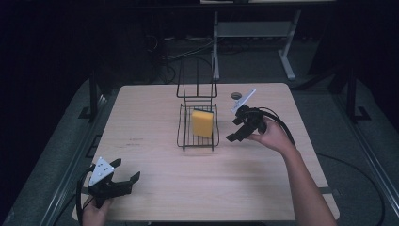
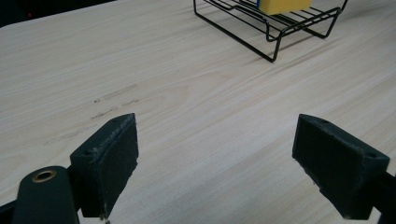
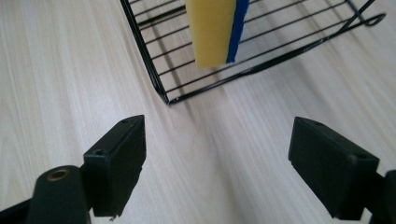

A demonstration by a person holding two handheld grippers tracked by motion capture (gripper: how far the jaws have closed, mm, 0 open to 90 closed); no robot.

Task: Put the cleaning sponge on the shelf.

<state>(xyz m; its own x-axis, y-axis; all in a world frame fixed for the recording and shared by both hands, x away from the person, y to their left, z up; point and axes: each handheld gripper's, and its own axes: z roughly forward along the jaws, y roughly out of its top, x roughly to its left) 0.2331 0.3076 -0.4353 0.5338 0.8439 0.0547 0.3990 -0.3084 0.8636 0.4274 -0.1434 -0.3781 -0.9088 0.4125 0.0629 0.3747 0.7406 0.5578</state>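
Observation:
A yellow sponge (image 1: 202, 123) with a blue side stands on edge inside a black wire rack (image 1: 180, 134) at the middle of the table. In the right gripper view the sponge (image 3: 210, 30) stands in the rack (image 3: 154, 74) just ahead of the jaws. My right gripper (image 1: 232, 131) is open and empty, held just right of the rack. My left gripper (image 1: 126, 175) is open and empty near the table's front left corner. From the left gripper view, the rack (image 2: 273, 44) and the sponge (image 2: 282, 5) lie far ahead at the upper right.
The light wooden table (image 1: 155, 179) has bare surface around the rack. A small dark round object (image 1: 236, 95) lies behind the right gripper. Beyond the table stands a white metal frame (image 1: 287, 56) on a dark floor.

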